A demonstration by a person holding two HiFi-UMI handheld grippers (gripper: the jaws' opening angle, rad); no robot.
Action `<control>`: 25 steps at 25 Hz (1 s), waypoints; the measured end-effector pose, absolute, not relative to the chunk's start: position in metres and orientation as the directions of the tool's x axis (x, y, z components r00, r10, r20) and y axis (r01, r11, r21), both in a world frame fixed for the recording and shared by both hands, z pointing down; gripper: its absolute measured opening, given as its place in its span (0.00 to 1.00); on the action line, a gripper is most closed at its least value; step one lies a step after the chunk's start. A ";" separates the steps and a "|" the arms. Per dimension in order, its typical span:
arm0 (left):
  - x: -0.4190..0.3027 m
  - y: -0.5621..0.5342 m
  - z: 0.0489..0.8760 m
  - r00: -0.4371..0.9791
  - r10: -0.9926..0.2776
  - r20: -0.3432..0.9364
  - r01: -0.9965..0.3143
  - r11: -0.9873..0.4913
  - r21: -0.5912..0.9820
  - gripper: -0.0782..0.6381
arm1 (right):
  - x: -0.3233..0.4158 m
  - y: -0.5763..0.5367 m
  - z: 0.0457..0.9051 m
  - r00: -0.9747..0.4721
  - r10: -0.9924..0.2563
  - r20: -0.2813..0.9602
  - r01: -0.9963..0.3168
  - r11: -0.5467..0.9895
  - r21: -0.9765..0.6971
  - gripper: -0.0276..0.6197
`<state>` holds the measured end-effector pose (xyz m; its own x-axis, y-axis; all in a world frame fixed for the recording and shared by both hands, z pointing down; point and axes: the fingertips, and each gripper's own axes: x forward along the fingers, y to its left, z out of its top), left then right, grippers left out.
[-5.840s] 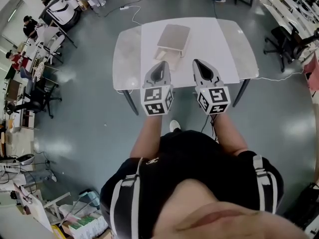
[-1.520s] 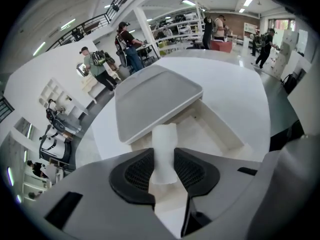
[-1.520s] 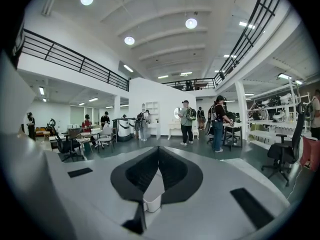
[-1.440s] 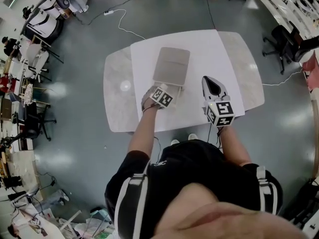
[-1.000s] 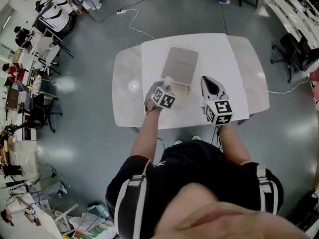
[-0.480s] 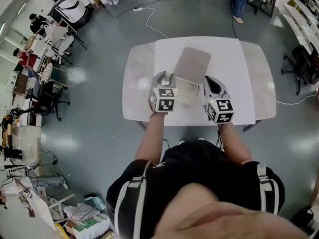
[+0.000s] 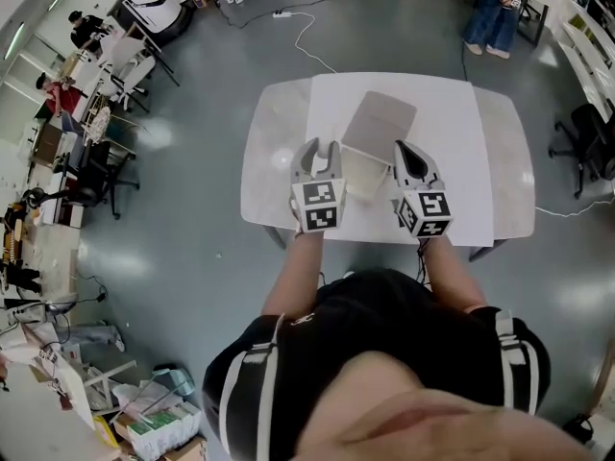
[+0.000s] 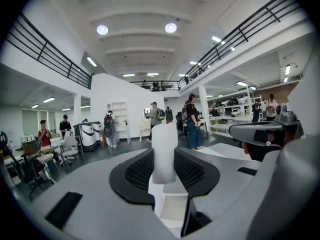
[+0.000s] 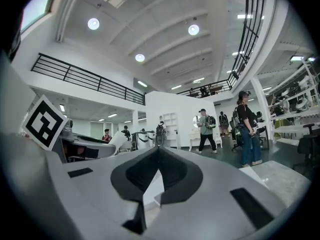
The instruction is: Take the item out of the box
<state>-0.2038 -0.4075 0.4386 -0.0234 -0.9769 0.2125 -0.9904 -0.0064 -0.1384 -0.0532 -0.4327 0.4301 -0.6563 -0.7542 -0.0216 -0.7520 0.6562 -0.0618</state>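
Note:
The beige box lies on the white table with its lid raised. My left gripper is held in the air just left of the box. In the left gripper view its jaws are shut on a white rounded stick-like item that stands upright between the dark pads. My right gripper hovers at the box's right side; in the right gripper view its jaws meet at the tips with nothing between them. What is inside the box is hidden.
Grey table wings flank the white middle panel. Desks, chairs and white machines stand at the far left of the hall. People walk in the background, and cables run on the floor beyond the table.
My left gripper has lifted up from the box's front edge with the white item and rolled level. The right gripper shifted slightly toward the box.

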 end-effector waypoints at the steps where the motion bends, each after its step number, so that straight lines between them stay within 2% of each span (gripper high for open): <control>1: -0.203 -0.406 0.436 -0.028 -0.978 0.204 -0.990 -0.001 -0.144 0.30 | -0.054 -0.433 0.428 -0.656 -0.754 -0.029 -0.752 0.656 -0.058 0.06; 6: -0.197 -0.404 0.431 -0.038 -0.982 0.183 -0.987 0.008 -0.159 0.30 | -0.053 -0.436 0.430 -0.656 -0.755 -0.012 -0.754 0.655 -0.040 0.06; 15: -0.202 -0.401 0.434 -0.031 -0.980 0.195 -0.995 0.013 -0.094 0.30 | -0.053 -0.435 0.427 -0.649 -0.761 -0.017 -0.759 0.649 -0.042 0.06; 25: -0.188 -0.403 0.436 0.008 -0.981 0.195 -0.994 -0.030 -0.109 0.30 | -0.052 -0.428 0.425 -0.666 -0.744 -0.039 -0.744 0.668 -0.030 0.06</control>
<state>-0.1883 -0.4025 0.4364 0.0079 -0.9808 0.1949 -0.9936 -0.0296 -0.1087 -0.0523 -0.4281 0.4255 -0.6665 -0.7445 -0.0394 -0.7440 0.6676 -0.0296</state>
